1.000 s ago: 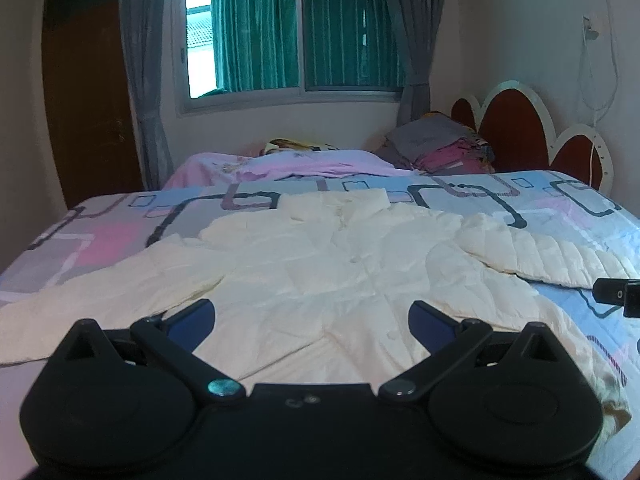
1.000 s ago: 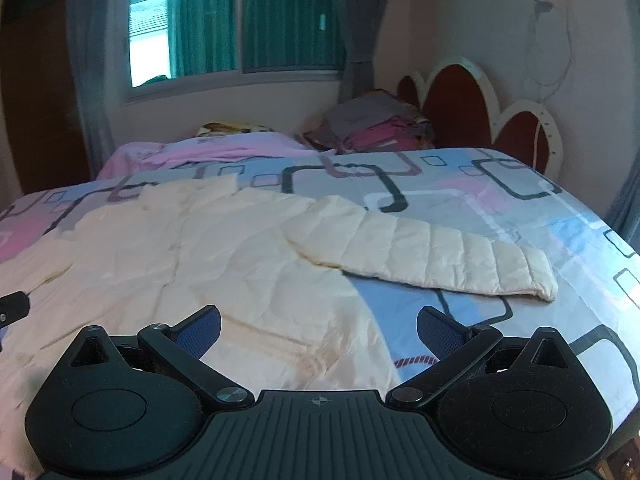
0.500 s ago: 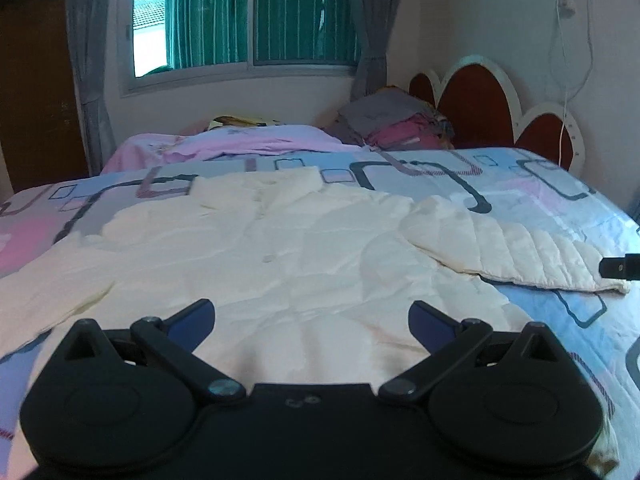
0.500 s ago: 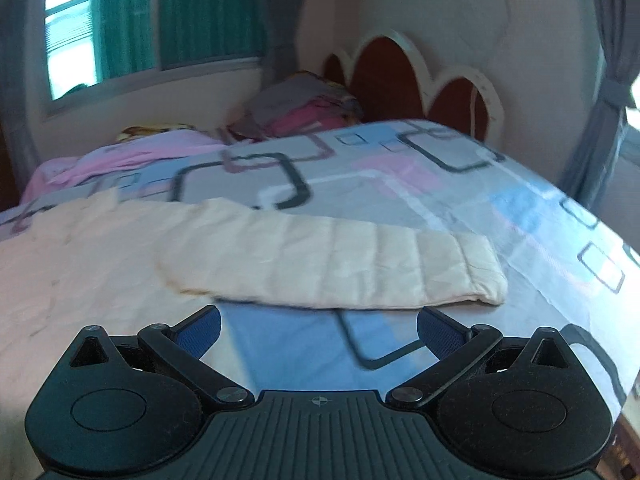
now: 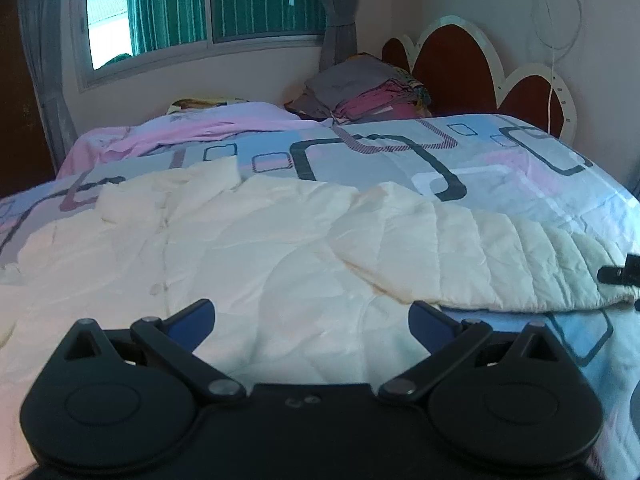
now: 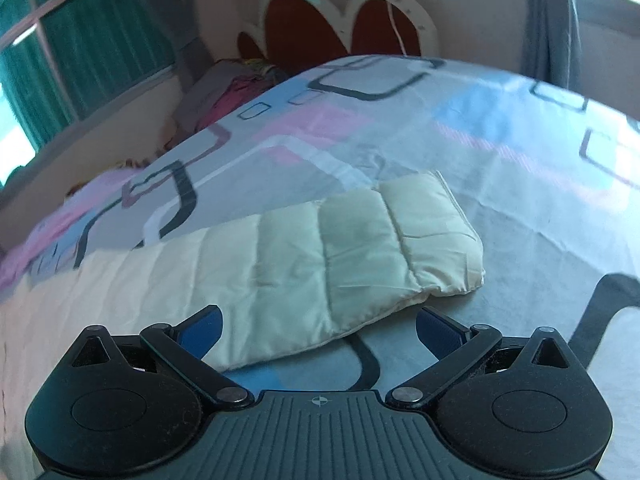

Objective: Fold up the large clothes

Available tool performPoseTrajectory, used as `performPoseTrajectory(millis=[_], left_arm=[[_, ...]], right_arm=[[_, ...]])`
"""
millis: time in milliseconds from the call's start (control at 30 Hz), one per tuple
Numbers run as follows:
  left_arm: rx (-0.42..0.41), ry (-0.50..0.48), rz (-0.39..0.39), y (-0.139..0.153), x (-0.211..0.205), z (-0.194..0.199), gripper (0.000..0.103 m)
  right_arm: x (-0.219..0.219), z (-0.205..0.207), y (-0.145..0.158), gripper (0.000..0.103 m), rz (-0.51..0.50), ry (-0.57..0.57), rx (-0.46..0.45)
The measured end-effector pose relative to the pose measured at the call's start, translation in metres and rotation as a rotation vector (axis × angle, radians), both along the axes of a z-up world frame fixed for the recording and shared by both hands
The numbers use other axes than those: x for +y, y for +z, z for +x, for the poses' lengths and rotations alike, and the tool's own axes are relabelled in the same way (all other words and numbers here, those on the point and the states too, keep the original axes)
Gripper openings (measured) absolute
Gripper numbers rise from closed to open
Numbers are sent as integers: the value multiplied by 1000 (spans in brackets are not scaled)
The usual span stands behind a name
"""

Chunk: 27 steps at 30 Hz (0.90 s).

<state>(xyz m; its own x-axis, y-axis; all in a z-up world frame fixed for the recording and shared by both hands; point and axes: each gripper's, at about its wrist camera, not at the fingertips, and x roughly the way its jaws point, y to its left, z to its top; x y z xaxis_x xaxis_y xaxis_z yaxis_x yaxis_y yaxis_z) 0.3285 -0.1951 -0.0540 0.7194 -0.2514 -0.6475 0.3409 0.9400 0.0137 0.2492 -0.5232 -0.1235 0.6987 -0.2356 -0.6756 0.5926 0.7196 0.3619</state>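
Observation:
A cream quilted jacket lies spread flat on the patterned bedsheet, collar toward the window. Its right sleeve stretches out to the right. My left gripper is open and empty, low over the jacket's front. My right gripper is open and empty, just above the right sleeve, close to its cuff. The right gripper's tip also shows at the right edge of the left wrist view.
A stack of folded clothes and a pink pillow lie at the back of the bed. The red headboard stands at the right. A window with green curtains is behind the bed.
Both grippers have moved right and lower. The right gripper has closed in on the right sleeve's cuff end. The left view has swung toward the jacket's right side. Both stay open.

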Motion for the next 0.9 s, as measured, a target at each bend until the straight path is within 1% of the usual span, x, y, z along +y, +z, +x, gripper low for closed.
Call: performPoseTrajectory(millis=[133, 167, 200, 233, 300, 400, 433, 467, 500, 533, 600, 633, 667, 733, 767, 800, 833, 900], left_arm=[[18, 13, -23, -2, -4, 10, 103], [20, 9, -22, -2, -5, 12, 103], [14, 15, -10, -2, -6, 14, 103], [6, 27, 8, -1, -7, 15, 103], [5, 44, 22, -1, -9, 19, 103], [10, 53, 1, 1, -7, 23, 103], [12, 58, 0, 1, -7, 25, 103], [16, 63, 1, 1, -6, 27, 103], [22, 69, -2, 0, -6, 30, 103], [29, 79, -7, -1, -4, 32, 103], [38, 90, -13, -2, -1, 34, 103], [38, 98, -10, -3, 0, 35, 103], [35, 110, 0, -3, 2, 35, 103], [29, 132, 38, -4, 6, 35, 103], [28, 138, 50, -4, 8, 35, 103], [28, 143, 52, -4, 13, 34, 103], [26, 153, 51, -2, 18, 34, 103], [23, 177, 46, -1, 34, 33, 103]], right_arm=[[-15, -1, -11, 102, 78, -13, -20], [-18, -2, -14, 93, 98, -14, -28], [-22, 1, -17, 62, 124, -15, -31], [-27, 2, -21, 56, 141, -26, -23], [-34, 0, -24, 56, 163, -42, -35], [-43, 1, -23, 56, 168, -66, -47], [-46, 1, -23, 52, 172, -65, -48], [-48, 3, -23, 44, 157, -55, -36], [-48, 5, -22, 22, 137, -38, -20], [-47, 7, -20, 12, 113, -18, -11], [-41, 7, -10, 11, 27, 13, -25], [-39, 4, -5, 10, -11, 8, -37], [-39, 2, -3, 10, -28, -11, -33], [-43, 2, -11, 11, 4, -55, 12], [-44, 6, -17, 11, 29, -63, 45], [-42, 8, -18, 11, 30, -65, 60], [-39, 9, -15, 11, 15, -67, 60], [-30, 12, -4, 11, -17, -51, 29]])
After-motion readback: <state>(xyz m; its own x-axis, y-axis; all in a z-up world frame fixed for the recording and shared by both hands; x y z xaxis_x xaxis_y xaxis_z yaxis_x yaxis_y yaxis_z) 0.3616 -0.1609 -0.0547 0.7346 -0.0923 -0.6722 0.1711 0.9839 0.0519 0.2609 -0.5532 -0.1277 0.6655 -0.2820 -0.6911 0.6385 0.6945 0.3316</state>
